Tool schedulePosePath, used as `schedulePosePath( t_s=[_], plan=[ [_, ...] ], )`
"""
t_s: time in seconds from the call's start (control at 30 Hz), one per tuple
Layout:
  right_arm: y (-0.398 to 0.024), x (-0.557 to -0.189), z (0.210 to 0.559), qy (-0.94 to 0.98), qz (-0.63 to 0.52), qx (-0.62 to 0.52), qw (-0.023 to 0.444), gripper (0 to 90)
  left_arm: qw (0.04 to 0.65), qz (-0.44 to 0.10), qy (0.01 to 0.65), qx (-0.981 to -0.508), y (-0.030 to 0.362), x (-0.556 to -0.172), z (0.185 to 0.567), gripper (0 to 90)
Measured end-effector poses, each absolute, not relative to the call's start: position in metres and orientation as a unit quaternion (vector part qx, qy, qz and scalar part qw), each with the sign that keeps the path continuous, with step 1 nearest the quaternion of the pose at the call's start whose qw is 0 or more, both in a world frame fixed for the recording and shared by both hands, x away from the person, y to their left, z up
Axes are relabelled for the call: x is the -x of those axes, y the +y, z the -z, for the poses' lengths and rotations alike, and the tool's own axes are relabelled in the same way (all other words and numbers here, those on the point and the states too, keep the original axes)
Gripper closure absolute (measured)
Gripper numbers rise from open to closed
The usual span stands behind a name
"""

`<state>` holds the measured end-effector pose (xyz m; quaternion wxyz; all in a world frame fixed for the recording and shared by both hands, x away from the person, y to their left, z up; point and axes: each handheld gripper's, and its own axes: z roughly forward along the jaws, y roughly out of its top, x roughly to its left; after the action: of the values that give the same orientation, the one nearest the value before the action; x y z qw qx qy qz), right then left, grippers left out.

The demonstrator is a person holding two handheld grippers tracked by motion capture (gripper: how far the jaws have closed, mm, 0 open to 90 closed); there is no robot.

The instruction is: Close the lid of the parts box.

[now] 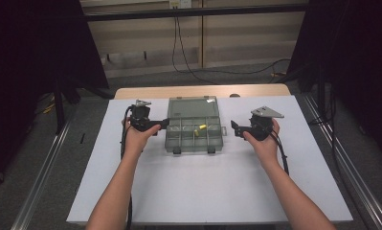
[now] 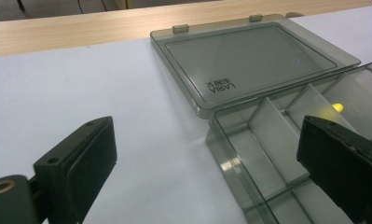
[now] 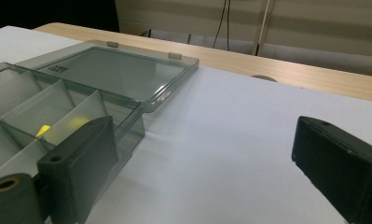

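A clear grey box (image 1: 193, 134) lies open at the middle of the white counter (image 1: 212, 191), its lid (image 1: 192, 107) folded flat behind it toward the far edge; the tray is split by dividers into compartments, and a small yellow piece (image 1: 202, 127) sits in one of the middle ones, right of centre; two latches show on the near wall of the box.

The left claw (image 1: 163, 123) is held just at the box's left side, its tip at or over the left wall, though whether it touches cannot be told; in the left gripper view its jaws stand wide apart with nothing between them, one over bare counter, the other over the tray, and the yellow piece (image 2: 337, 107) shows just beyond that jaw; the lid (image 2: 253, 60) bears a printed mark near its hinge side.

The right claw (image 1: 235, 128) is near the box's right side, a little apart from it; in the right gripper view its jaws are also spread and empty, the box's corner beside one jaw, the yellow piece (image 3: 44, 129) dimly seen through the dividers.

A wooden strip (image 1: 203, 91) edges the counter's far side.
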<state>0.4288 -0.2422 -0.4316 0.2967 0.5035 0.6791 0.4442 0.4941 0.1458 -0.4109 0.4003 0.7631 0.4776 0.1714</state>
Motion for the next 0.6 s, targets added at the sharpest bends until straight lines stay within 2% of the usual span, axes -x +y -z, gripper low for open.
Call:
schedulePosePath(
  t_s=[0.6],
  plan=[
    [-0.227,-0.457,0.432,0.695,-0.414,-0.506,0.301,5.6,0.399,-0.197,0.499,-0.744,0.146,-0.502,0.416,5.7]
  ],
)
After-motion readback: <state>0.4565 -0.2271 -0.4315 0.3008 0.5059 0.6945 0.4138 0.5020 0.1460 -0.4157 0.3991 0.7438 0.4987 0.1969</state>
